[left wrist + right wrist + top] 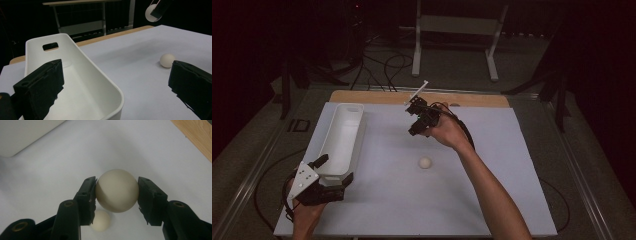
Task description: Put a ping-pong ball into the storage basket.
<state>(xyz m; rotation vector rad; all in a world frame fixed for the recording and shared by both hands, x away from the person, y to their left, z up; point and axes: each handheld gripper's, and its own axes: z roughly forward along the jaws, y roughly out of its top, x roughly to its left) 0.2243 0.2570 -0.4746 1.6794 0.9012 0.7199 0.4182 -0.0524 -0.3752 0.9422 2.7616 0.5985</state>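
Note:
In the right gripper view my right gripper [117, 182] is shut on a cream ball [117, 195], one pad on each side. It hangs above the white table sheet [472, 200]. A second cream ball [101, 220] lies on the sheet beneath it and in the middle of the high view [425, 162]. From above, the right gripper [416, 127] is over the table's far middle. My left gripper [335, 170] is open at the near end of a long white tray [343, 127]. One jaw is inside the tray [75, 55] and the other outside, with nothing between the pads.
A wooden strip [422, 96] runs along the table's far edge. Beyond it, cables and a white frame stand on the dark floor. In the left gripper view the loose ball [167, 60] lies to the right of the tray.

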